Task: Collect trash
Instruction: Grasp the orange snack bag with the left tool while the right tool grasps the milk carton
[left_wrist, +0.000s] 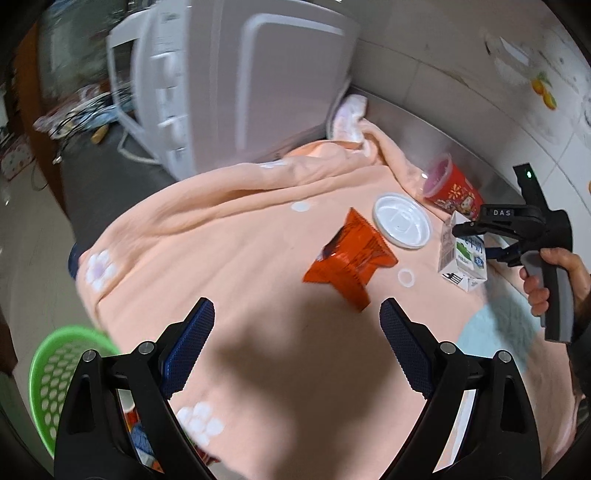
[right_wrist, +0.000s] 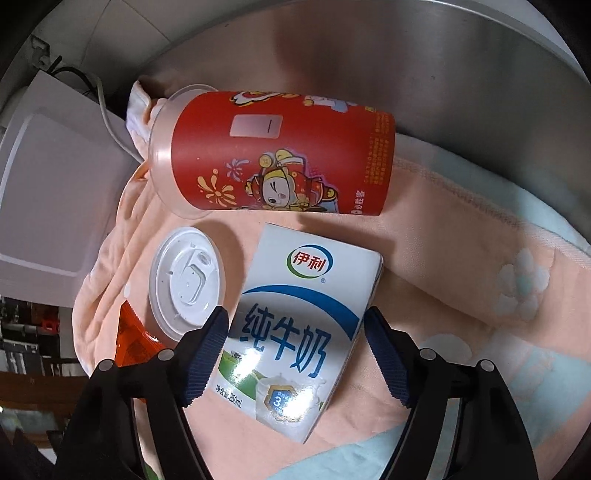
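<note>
Two grippers were out: the left gripper (left_wrist: 297, 334) hung open and empty, while the right gripper (right_wrist: 297, 345) straddled the carton (right_wrist: 295, 332) lying on the cloth (right_wrist: 461, 280), jaws apart; closing off-centre could squirt it sideways into the cup (right_wrist: 273, 151).

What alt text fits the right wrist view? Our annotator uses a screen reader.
The right gripper straddles a white milk carton, fingers open, on a peach towel. Beyond lie a red cup on its side and a white lid.

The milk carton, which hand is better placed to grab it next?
Right. Its tongs already straddle the milk carton, pads open on either side. The left tongs hang open over bare cloth, away from it.
</note>
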